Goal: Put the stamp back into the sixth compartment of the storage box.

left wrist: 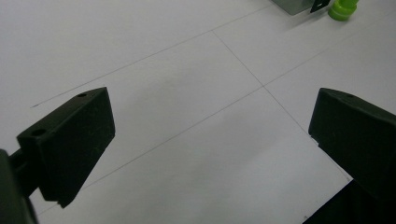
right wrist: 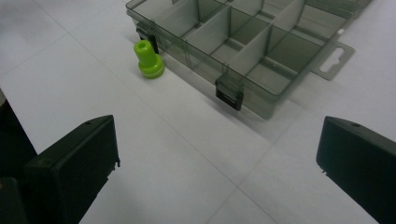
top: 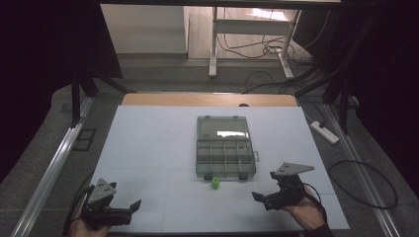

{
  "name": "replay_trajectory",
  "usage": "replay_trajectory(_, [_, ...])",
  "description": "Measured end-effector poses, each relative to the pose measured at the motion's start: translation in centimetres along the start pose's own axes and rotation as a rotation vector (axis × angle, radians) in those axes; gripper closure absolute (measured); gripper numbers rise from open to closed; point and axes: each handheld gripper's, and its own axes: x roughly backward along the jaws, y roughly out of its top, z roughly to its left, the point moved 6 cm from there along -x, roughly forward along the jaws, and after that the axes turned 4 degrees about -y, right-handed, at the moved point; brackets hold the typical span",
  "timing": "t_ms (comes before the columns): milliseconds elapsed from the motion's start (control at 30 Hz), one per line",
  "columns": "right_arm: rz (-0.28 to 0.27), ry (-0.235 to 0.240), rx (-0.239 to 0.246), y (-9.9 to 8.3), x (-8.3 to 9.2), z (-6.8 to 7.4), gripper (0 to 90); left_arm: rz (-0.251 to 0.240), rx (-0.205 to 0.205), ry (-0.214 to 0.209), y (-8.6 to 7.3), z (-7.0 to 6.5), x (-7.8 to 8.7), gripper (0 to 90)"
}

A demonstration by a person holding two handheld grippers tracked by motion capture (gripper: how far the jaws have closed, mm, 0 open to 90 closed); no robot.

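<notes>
A small green peg-shaped part [top: 216, 183] stands upright on the white table, just in front of a clear grey compartment box [top: 226, 157] whose lid lies open behind it. In the right gripper view the green part [right wrist: 148, 59] is beside the box's front wall [right wrist: 201, 70], near a black latch [right wrist: 229, 95]. My right gripper [top: 264, 196] is held open to the right of the part, nothing between its jaws. My left gripper [top: 129, 210] is open at the front left, also holding nothing. The left gripper view catches the green part [left wrist: 342, 8] at its top right.
The white table top [top: 148, 143] has faint pencil lines across it. Beyond the far edge are a desk frame [top: 214, 44] and cables on the floor. A power strip [top: 324, 132] lies on the floor to the right. Dark curtains flank both sides.
</notes>
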Motion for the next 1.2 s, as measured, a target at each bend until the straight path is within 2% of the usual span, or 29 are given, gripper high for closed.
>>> replay_trajectory(567, [0.042, 0.019, 0.023, 1.0, -2.2, 1.5, 0.0, 0.000, -0.002, -0.002, 0.0, 0.0, 0.0, 1.0])
replay_trajectory(1200, [0.064, 0.023, 0.054, 2.2, -3.7, 3.2, 0.0, -0.002, -0.003, -0.004, 0.0, 0.0, 0.0, 1.0])
